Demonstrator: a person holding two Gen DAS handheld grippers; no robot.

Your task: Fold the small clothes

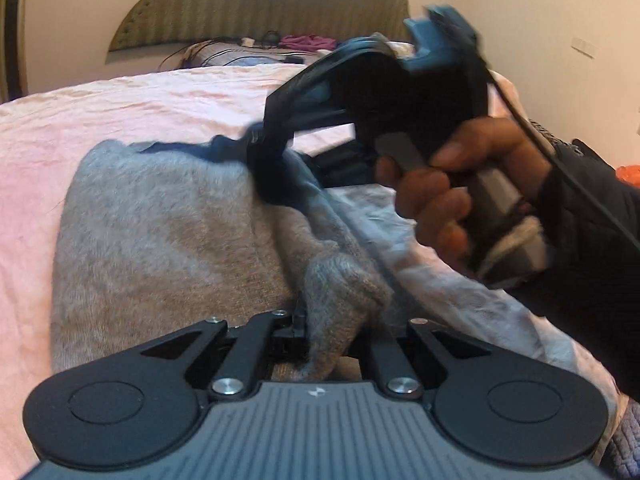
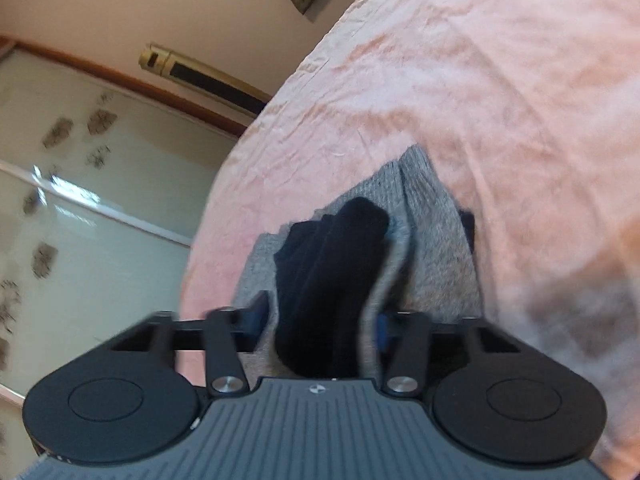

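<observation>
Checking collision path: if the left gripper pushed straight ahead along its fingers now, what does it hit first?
Probably the grey knit garment: the left gripper already pinches a fold of it, and more lies directly ahead on the pink bedspread. The right gripper sits further on, slightly right; depth unclear.

I see a pink crinkled bedspread [image 1: 120, 120] covering the bed, with a padded striped headboard [image 1: 256, 8] against the cream wall behind it. Cables [image 1: 224, 54] and a purple cloth [image 1: 306, 42] lie near the headboard. From the right wrist view, a gold-trimmed panel [image 2: 200, 76] stands beside frosted patterned glass doors [image 2: 80, 200].
</observation>
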